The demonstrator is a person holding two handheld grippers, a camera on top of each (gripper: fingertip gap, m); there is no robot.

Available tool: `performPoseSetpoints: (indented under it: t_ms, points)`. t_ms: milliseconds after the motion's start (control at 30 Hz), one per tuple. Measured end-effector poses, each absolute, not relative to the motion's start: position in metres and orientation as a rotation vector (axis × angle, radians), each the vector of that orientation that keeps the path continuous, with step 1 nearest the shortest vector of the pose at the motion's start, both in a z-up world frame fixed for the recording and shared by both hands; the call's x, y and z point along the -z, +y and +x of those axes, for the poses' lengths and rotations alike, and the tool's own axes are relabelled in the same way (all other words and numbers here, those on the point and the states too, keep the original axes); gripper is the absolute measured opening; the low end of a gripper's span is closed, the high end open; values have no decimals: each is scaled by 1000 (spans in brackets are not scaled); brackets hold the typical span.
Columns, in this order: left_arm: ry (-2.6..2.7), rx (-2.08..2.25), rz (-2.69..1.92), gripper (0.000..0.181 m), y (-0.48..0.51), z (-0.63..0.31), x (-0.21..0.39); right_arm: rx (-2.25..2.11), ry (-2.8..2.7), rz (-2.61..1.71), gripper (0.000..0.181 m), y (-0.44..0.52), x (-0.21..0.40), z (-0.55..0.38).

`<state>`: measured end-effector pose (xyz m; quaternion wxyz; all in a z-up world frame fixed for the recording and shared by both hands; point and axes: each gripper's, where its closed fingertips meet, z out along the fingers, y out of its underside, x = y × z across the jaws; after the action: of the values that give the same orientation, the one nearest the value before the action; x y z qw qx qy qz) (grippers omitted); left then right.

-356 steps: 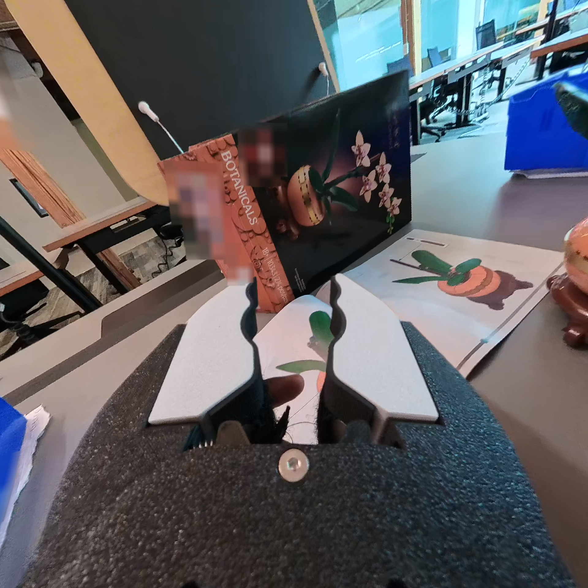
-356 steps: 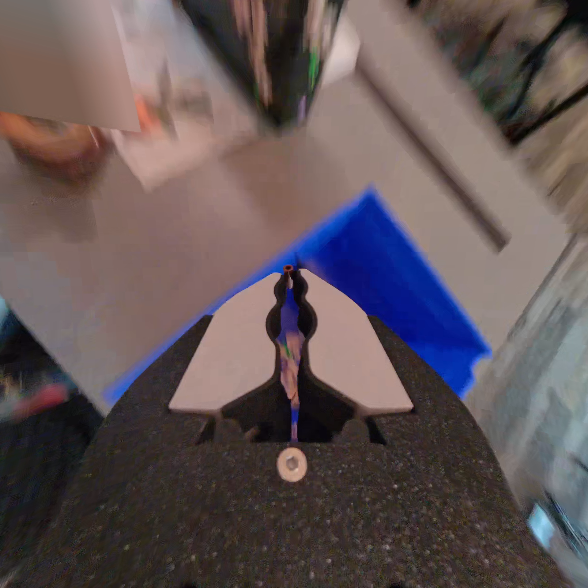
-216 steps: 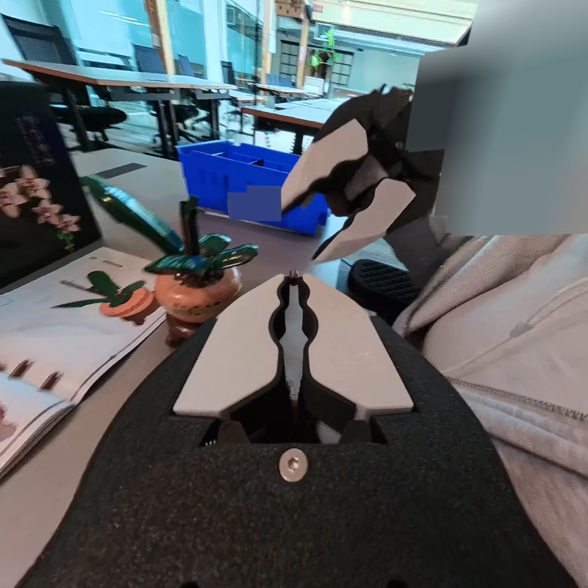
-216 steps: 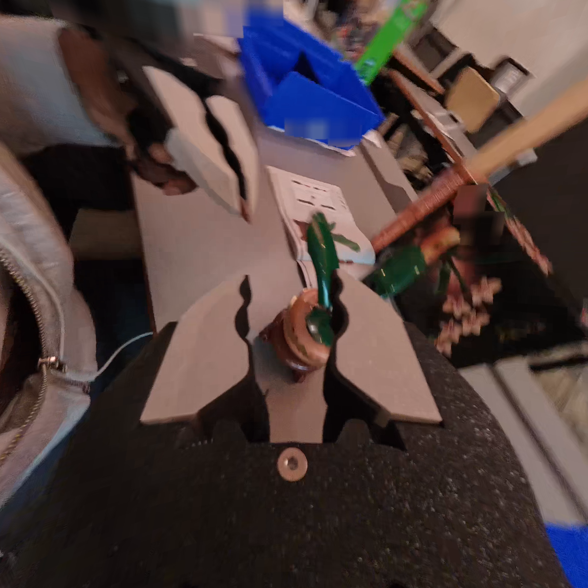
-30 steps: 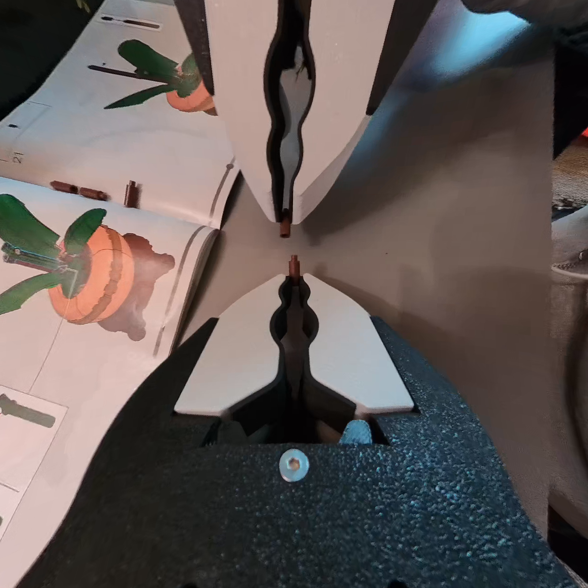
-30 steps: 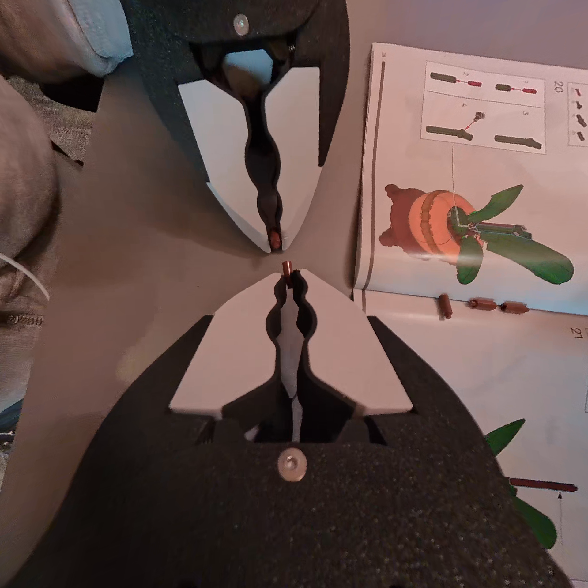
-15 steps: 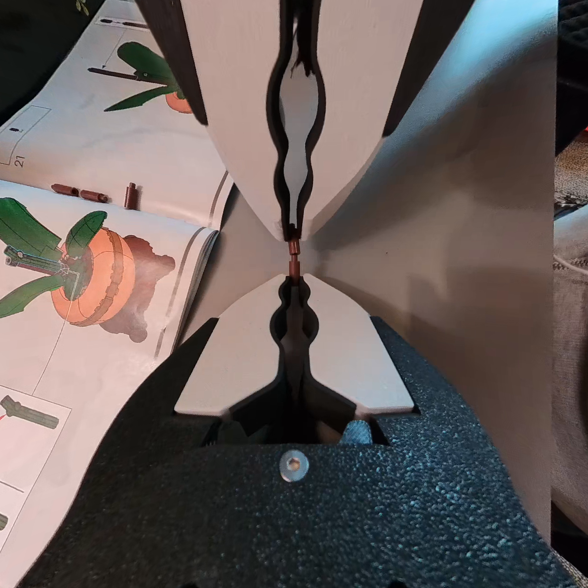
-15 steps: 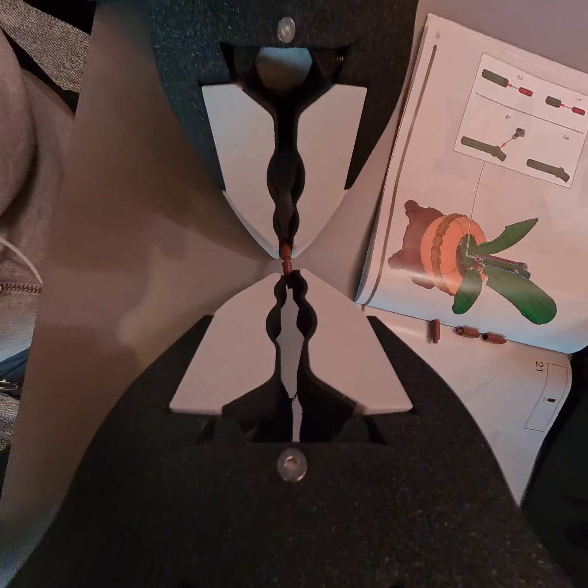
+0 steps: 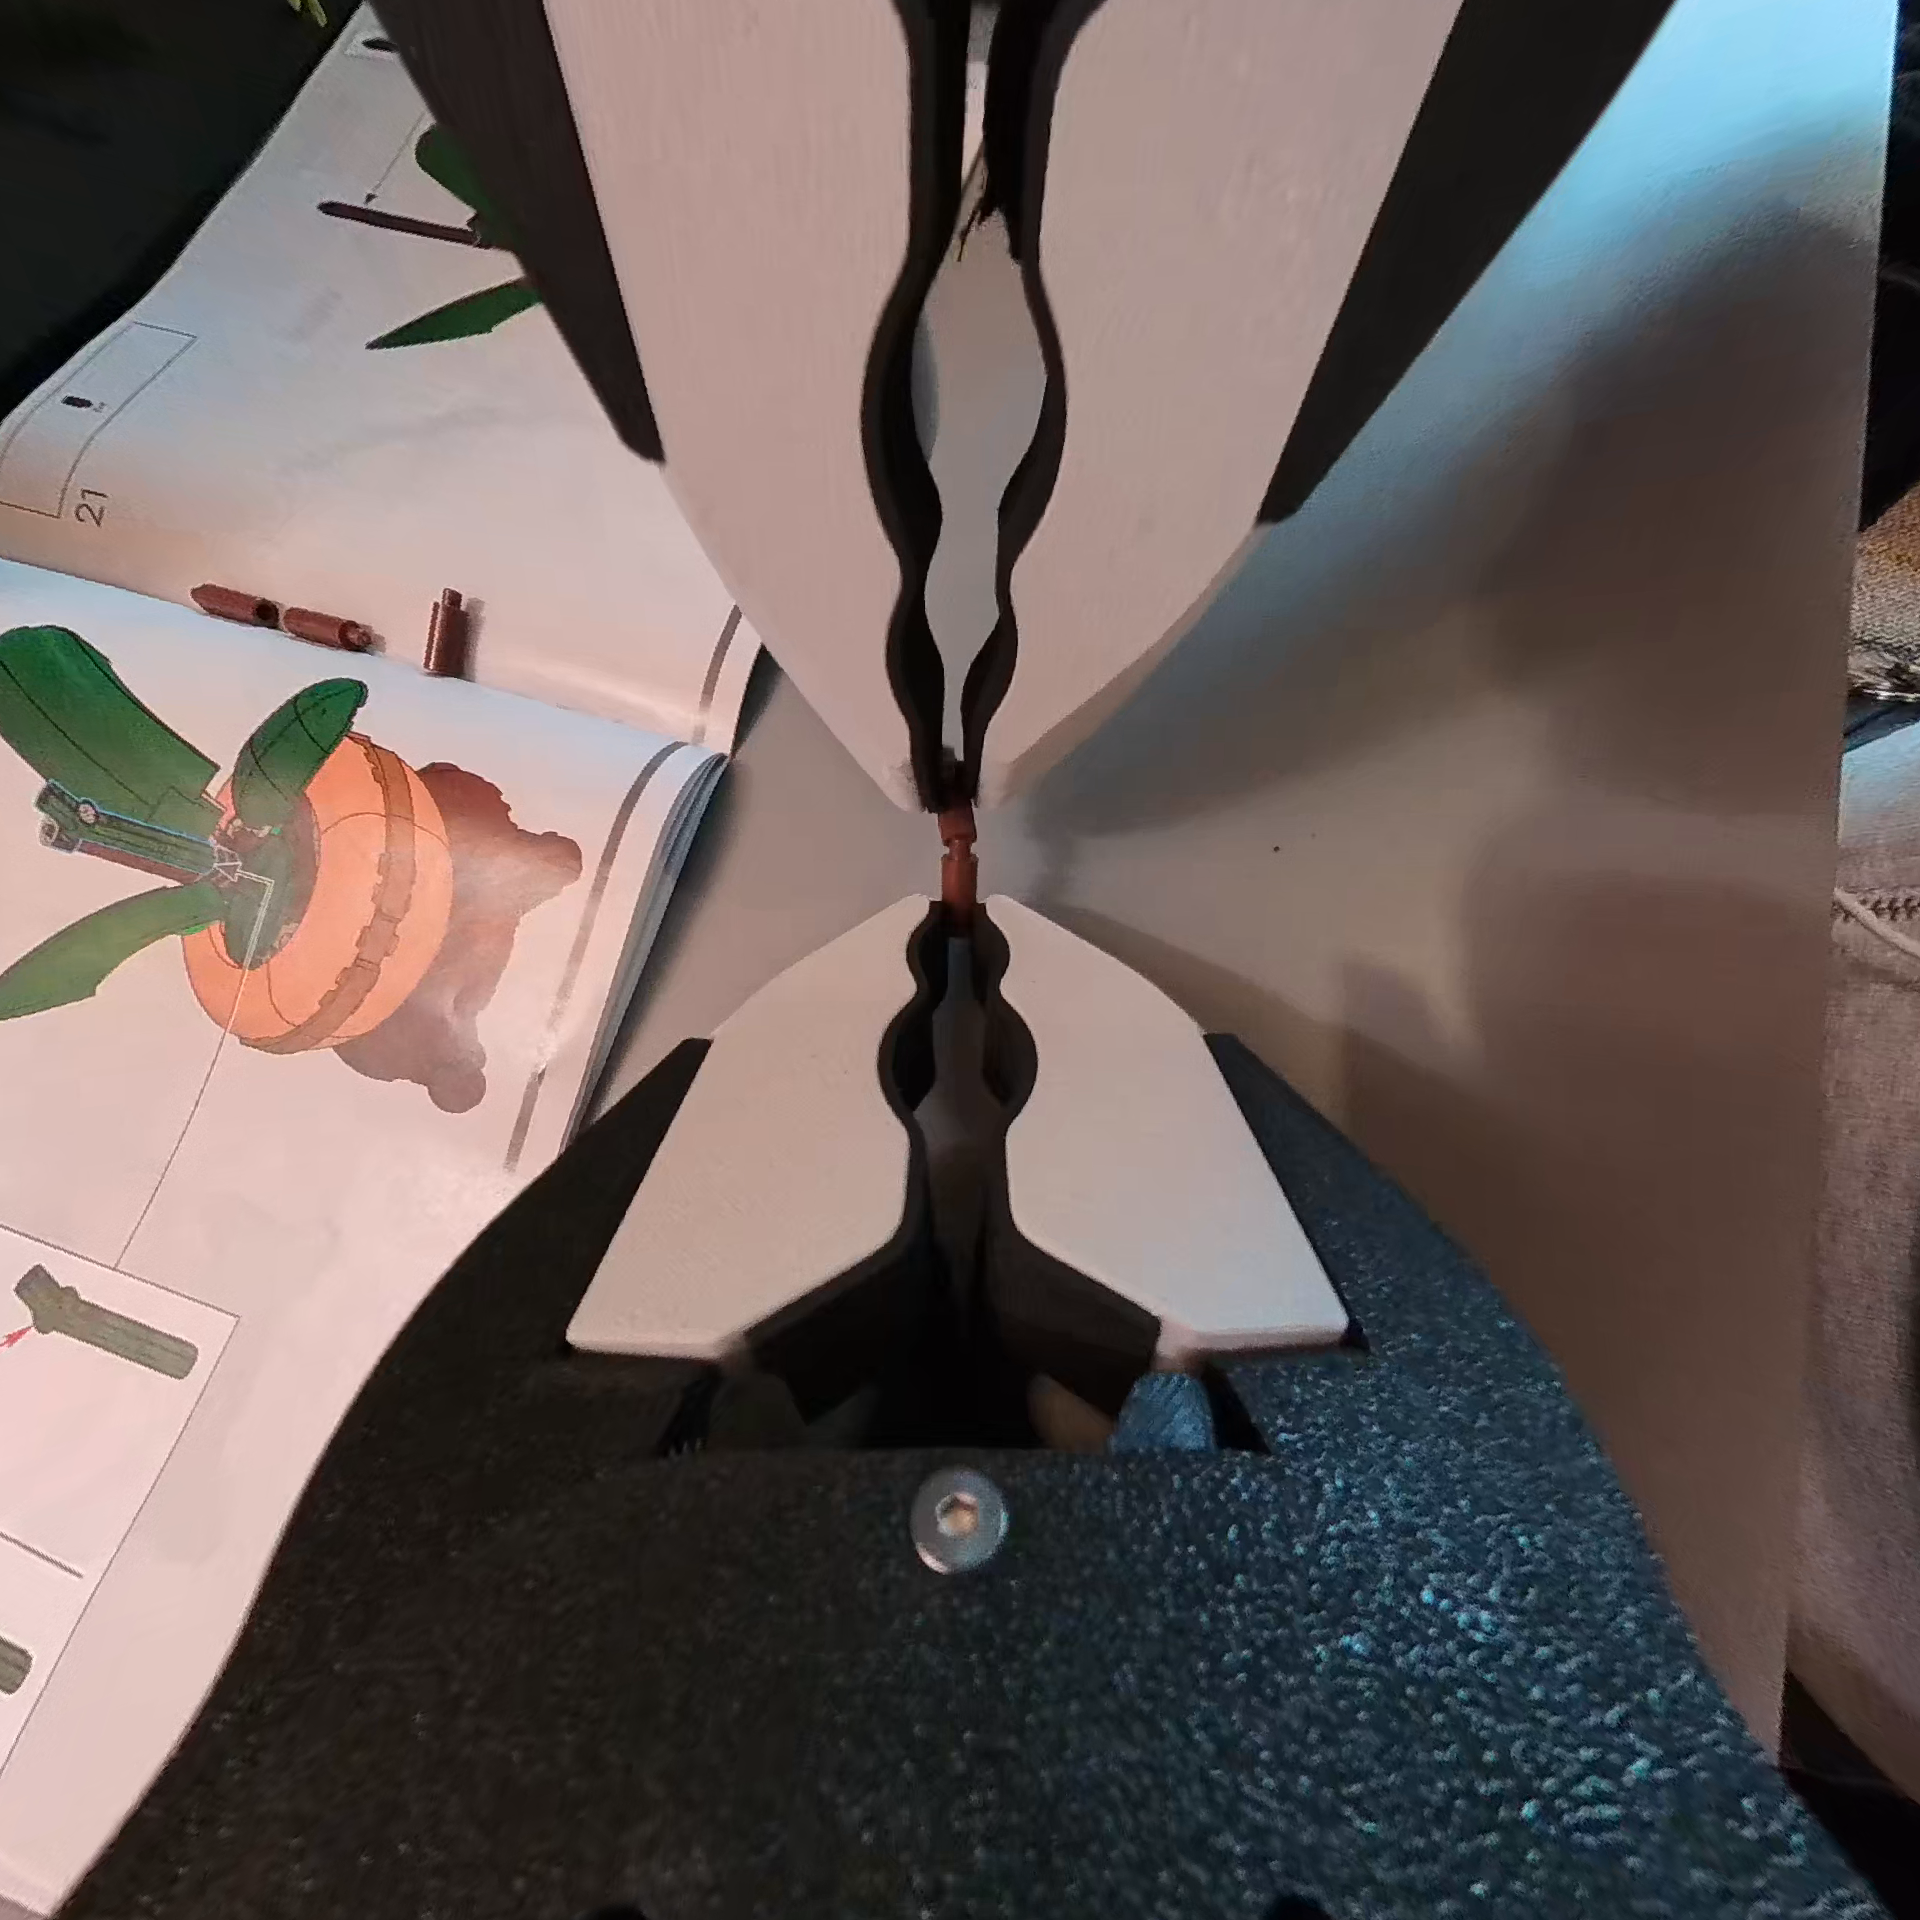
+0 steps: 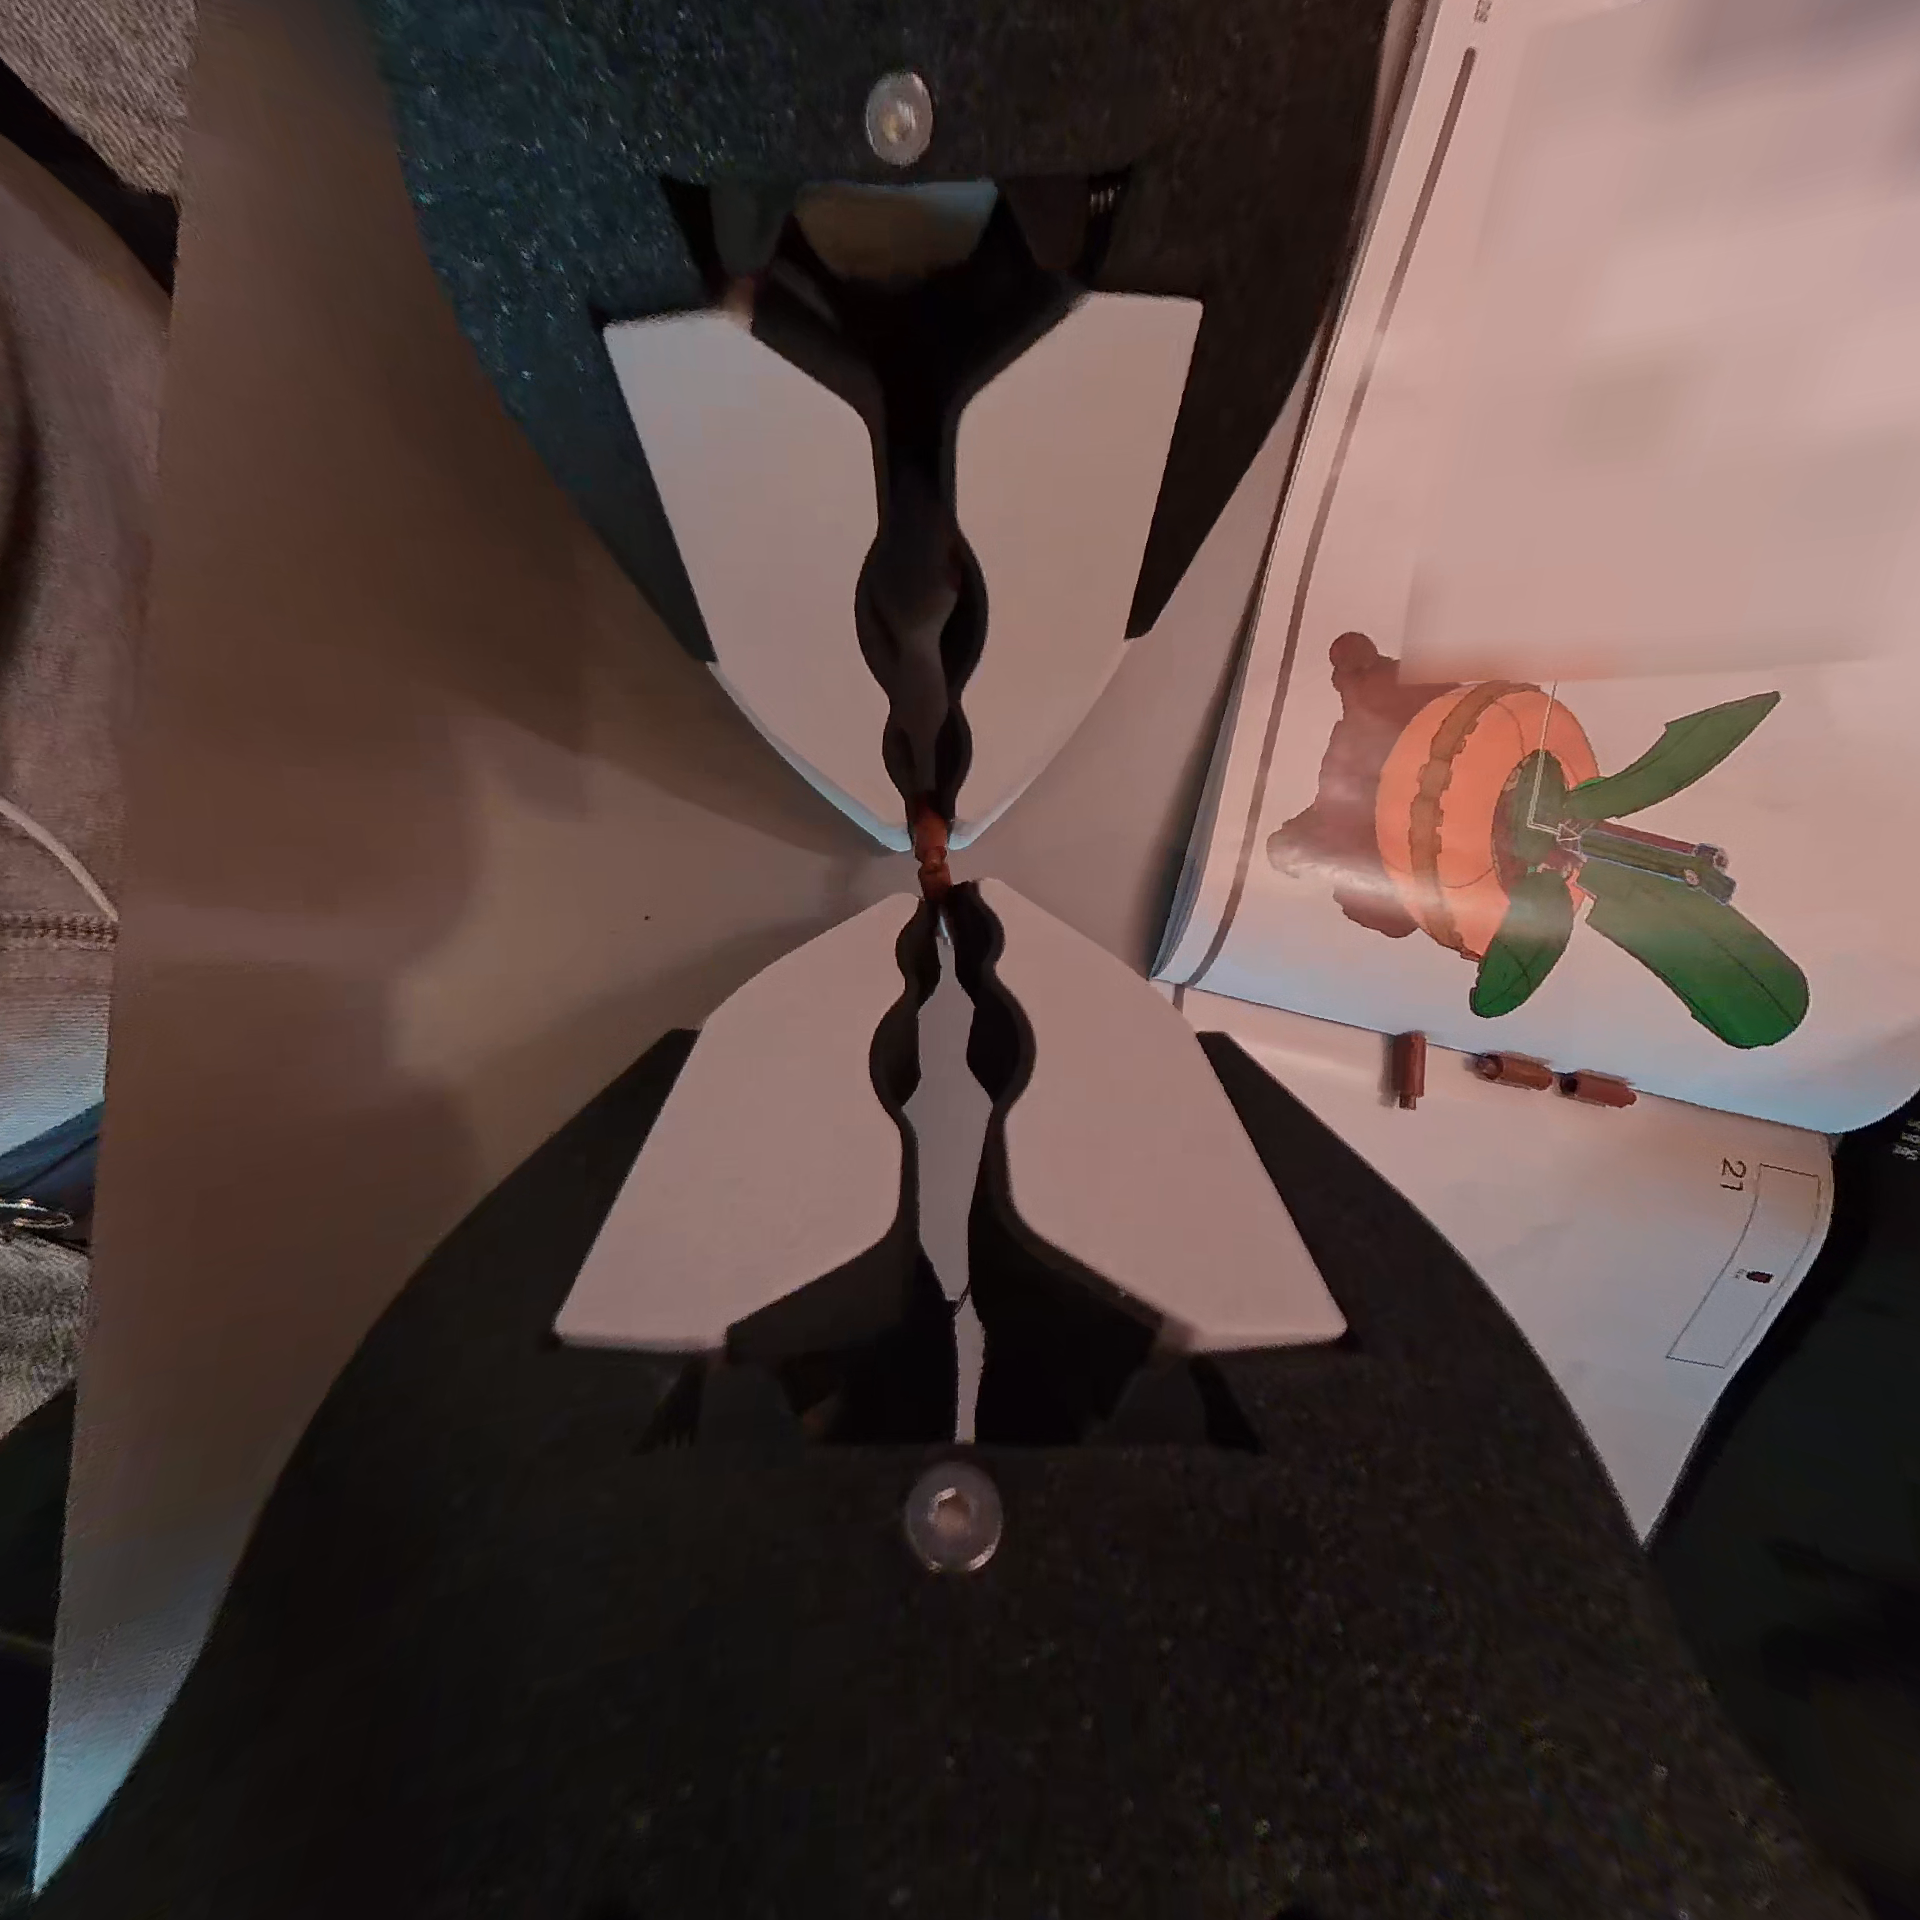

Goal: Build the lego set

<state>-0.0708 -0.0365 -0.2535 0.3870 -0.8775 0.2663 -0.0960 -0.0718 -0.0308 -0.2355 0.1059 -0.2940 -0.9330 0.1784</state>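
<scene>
My left gripper (image 9: pixel 956 914) is shut on a small brown peg (image 9: pixel 957 883) that sticks out past its tips. My right gripper (image 9: pixel 951 790) comes in from the top, tip to tip with the left one. It is shut on a second brown peg (image 9: pixel 954 828). The two pegs meet end to end in one line just above the grey table (image 9: pixel 1351 831). In the right wrist view my right gripper (image 10: pixel 943 899) is below and the left gripper (image 10: pixel 928 821) above, with the joined pegs (image 10: pixel 933 857) between them.
An open instruction booklet (image 9: pixel 312 1143) lies beside the grippers, also in the right wrist view (image 10: pixel 1558 468). Three loose brown pegs (image 9: pixel 327 627) lie on its page (image 10: pixel 1512 1067). A person's grey clothing (image 9: pixel 1881 1143) is at the table edge. Less than 4 cm separates the two grippers' tips.
One second ago the two pegs were apart with a gap between the gripper tips. The grippers have closed in on each other, and the pegs now touch end to end.
</scene>
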Motion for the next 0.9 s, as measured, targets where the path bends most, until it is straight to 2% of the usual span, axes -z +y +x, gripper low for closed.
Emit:
performPoseSetpoints:
  t_ms: [300,533,567,633,733,900]
  points:
    - [671,214,-2224,3,-34,-71,252,-593,-2686,-904,0,-24,228,-71]
    - [518,267,-2198,4,-38,-91,242,-857,-2313,-1205,0,17,239,-71]
    - [500,270,-2185,3,-37,-92,240,-938,-2240,-1288,1,18,234,-70]
    - [448,267,-2134,3,-32,-93,232,-1149,-2101,-1435,19,12,224,-67]
    - [352,237,-2041,3,-24,-99,218,-1308,-1946,-1560,22,-3,220,-63]
    - [263,275,-1937,3,-23,-108,203,-931,-2147,-1282,14,-10,242,-59]
